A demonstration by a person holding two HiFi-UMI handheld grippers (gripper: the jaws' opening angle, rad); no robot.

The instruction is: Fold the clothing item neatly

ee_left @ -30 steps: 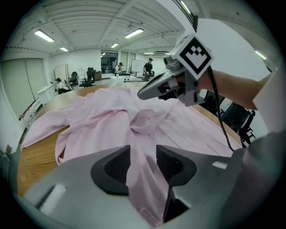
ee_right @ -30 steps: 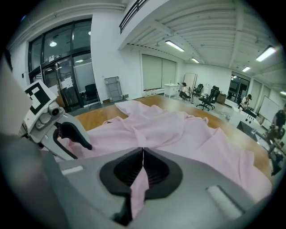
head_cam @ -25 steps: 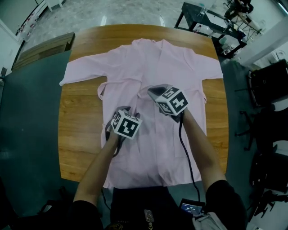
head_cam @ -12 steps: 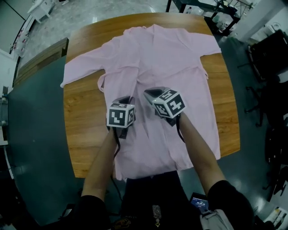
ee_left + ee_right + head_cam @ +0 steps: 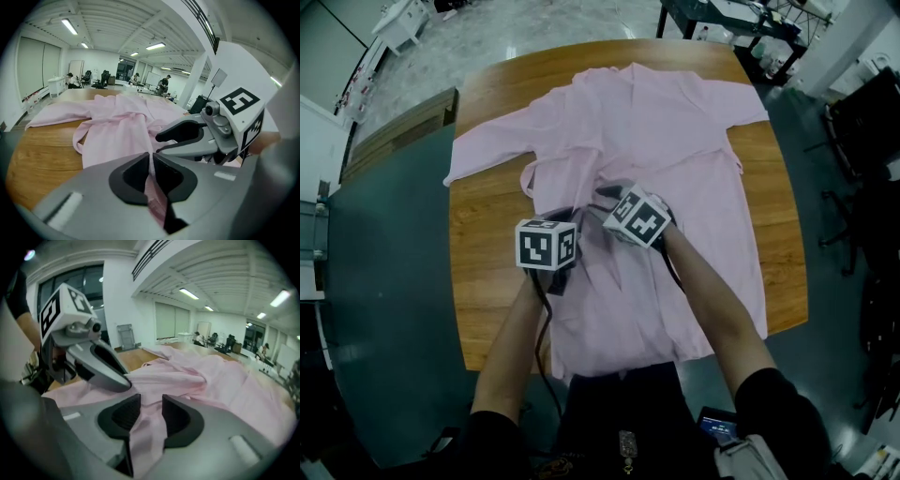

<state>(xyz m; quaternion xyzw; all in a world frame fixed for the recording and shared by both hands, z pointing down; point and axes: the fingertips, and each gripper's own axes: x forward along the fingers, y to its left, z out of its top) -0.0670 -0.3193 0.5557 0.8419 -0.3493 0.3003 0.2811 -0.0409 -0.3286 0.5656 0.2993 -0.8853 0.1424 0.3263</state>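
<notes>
Pinching a thin fold of robe (image 5: 675, 122), my left gripper (image 5: 151, 161) could slip; my right gripper (image 5: 146, 416) is just spreading, cloth loose between, so the crease may sag centre-frame.

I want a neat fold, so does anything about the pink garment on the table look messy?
Yes. The pink garment is bunched into wrinkles at its middle, where the left claw is shut on a pinch of it. Its hem hangs over the table's near edge.

Garment (image 5: 675, 122) lies on the table (image 5: 487, 281) — collar (image 5: 623, 73) toward the far edge, hem (image 5: 637, 361) at the near edge.
</notes>
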